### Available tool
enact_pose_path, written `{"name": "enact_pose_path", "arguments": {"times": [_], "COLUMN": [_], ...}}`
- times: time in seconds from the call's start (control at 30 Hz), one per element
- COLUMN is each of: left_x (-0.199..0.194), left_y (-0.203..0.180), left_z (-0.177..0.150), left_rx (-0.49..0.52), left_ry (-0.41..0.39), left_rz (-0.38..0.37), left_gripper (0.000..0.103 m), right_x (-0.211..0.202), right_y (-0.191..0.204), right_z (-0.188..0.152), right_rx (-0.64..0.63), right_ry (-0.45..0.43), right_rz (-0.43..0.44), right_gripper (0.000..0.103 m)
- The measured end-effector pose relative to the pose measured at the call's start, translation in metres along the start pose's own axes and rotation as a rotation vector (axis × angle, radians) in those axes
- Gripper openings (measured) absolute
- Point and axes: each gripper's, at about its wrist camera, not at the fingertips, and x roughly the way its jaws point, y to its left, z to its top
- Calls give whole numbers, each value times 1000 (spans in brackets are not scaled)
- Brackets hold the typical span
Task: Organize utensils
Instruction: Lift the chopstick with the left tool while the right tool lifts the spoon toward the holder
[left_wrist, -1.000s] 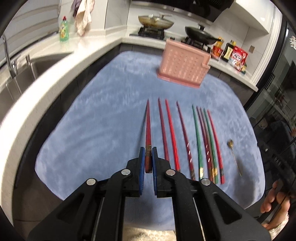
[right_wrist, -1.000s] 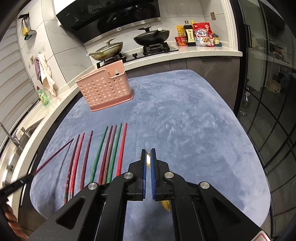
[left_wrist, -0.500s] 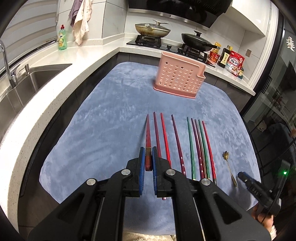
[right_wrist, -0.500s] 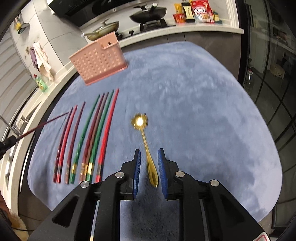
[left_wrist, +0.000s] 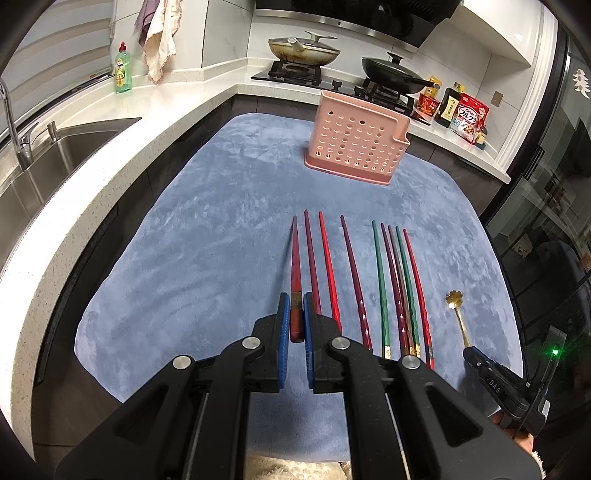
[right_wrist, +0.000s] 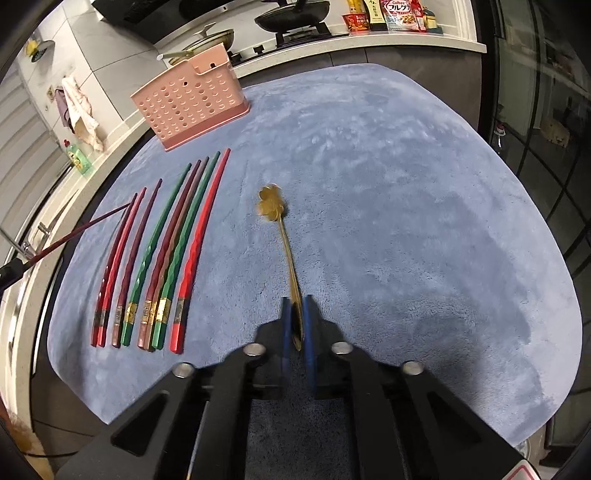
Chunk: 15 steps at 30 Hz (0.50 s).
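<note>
The job looked barely begun. The pink holder (left_wrist: 356, 147) stood far ahead of both pairs of fingers, and nothing showed above its rim in either view, though its inside could not be seen. Seven chopsticks (right_wrist: 162, 254) lay in a row on the blue mat (right_wrist: 406, 203), left of the right gripper's fingers and just right of the left gripper's fingers. By my reading, every utensil was yet to go into the holder.

The left gripper (left_wrist: 294, 317) was clamped on a dark red chopstick (left_wrist: 295, 262). Its blue pads (left_wrist: 283, 321) pressed the thick end from both sides with no gap showing, and the thin tip pointed ahead toward the holder. In the right wrist view that stick appeared raised at a slant off the mat, apart from the row.

The right gripper (right_wrist: 296, 321) was nearly closed around the handle of a gold spoon (right_wrist: 284, 236). The handle sat between the pads, and the flower-shaped bowl lay ahead of the fingertips. The pads seemed to touch the handle, so I judged it gripped. Whether the spoon was off the mat could not be told.
</note>
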Motion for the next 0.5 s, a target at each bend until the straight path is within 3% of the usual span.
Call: {"name": "enact_pose_path", "arguments": {"times": [0.23,0.5], "left_x": [-6,-18], "left_y": [0,-1], "left_z": [7,40], "left_rx": [1,13], "left_ry": [-26,-101], "left_rz": [-2,0], "left_gripper": [7,7], "right_x": [-17,-44], "right_y": [5,26], "right_z": [9,53], "right_rx": [-23,-88], "right_ry": [-49,-135], "right_rz": [-13,-17], "right_gripper": [2,2]}}
